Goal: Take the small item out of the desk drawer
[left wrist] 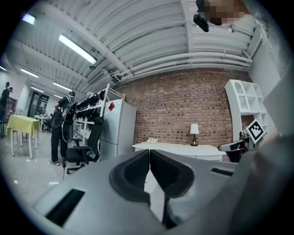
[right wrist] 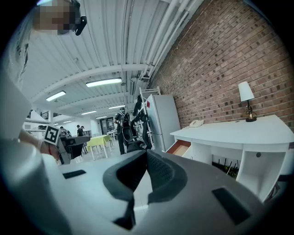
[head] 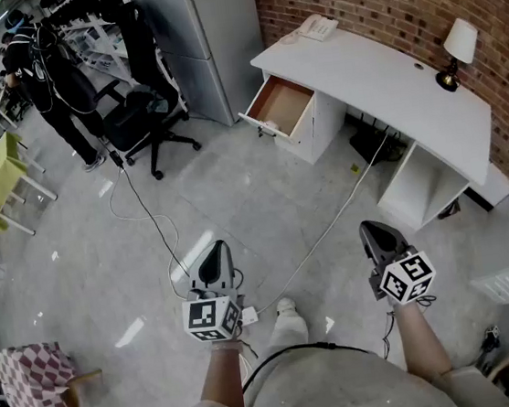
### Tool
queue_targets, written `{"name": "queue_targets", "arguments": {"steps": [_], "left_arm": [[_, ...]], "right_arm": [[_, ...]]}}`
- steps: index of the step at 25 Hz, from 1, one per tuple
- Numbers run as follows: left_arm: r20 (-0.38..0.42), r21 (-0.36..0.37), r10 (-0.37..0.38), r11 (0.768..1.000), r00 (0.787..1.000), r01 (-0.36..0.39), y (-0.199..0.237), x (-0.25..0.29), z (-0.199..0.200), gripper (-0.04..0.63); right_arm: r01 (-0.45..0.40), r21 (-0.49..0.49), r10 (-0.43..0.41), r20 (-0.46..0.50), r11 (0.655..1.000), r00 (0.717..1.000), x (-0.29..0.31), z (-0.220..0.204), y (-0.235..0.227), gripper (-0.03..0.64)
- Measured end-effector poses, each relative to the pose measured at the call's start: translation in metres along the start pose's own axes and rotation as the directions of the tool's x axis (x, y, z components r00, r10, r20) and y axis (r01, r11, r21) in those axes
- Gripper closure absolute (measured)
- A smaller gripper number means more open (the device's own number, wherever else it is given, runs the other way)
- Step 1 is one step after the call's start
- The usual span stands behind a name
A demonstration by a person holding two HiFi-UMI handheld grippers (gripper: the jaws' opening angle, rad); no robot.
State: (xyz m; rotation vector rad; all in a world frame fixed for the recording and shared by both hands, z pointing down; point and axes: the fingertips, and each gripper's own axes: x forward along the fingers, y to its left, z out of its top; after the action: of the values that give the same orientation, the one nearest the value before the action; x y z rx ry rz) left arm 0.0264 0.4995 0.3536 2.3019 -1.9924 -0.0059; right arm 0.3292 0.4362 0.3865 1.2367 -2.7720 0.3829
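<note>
A white desk (head: pixel 377 72) stands along the brick wall at the upper right of the head view. Its top drawer (head: pixel 281 107) is pulled out, showing a bare wooden bottom; no small item shows in it from here. My left gripper (head: pixel 213 256) is low in the middle of that view, far from the desk, jaws shut and empty. My right gripper (head: pixel 375 232) is level with it to the right, also shut on nothing. In the right gripper view the open drawer (right wrist: pixel 180 148) shows beyond the jaws. The left gripper view looks at the desk (left wrist: pixel 177 149) from afar.
A white phone (head: pixel 317 26) and a small lamp (head: pixel 456 51) sit on the desk. A black office chair (head: pixel 144 110) and a grey cabinet (head: pixel 202 38) stand left of the drawer. Cables (head: pixel 150 215) trail across the grey floor. A person (head: pixel 44 76) stands at the far left.
</note>
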Motion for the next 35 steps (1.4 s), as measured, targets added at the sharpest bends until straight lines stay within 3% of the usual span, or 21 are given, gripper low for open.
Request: {"name": "queue_targets", "arguments": {"steps": [16,23,33,35], "left_arm": [[-0.022,-0.03,-0.022,0.999,1.0,0.021,0.09,0.101,-0.003,0.589],[-0.013,-0.036,-0.043,0.998,0.999,0.043,0.125,0.129,-0.004,0.589],[-0.03,-0.063,-0.036,0.997,0.999,0.034,0.146,0.153,-0.014,0.589],[-0.035,-0.065,-0.029,0.998,0.999,0.027,0.154,0.163,-0.016,0.589]], "right_arm": [[0.057,0.03,-0.057,-0.024,0.998,0.998,0.115,0.006,-0.026,0.612],[0.026,0.062,-0.028,0.036,0.998,0.999,0.155,0.017,-0.022,0.612],[0.069,0.07,-0.07,0.012,0.995,0.997,0.197,0.019,-0.046,0.609],[0.061,0.077,-0.062,0.009,0.995,0.998,0.212,0.02,-0.051,0.58]]}}
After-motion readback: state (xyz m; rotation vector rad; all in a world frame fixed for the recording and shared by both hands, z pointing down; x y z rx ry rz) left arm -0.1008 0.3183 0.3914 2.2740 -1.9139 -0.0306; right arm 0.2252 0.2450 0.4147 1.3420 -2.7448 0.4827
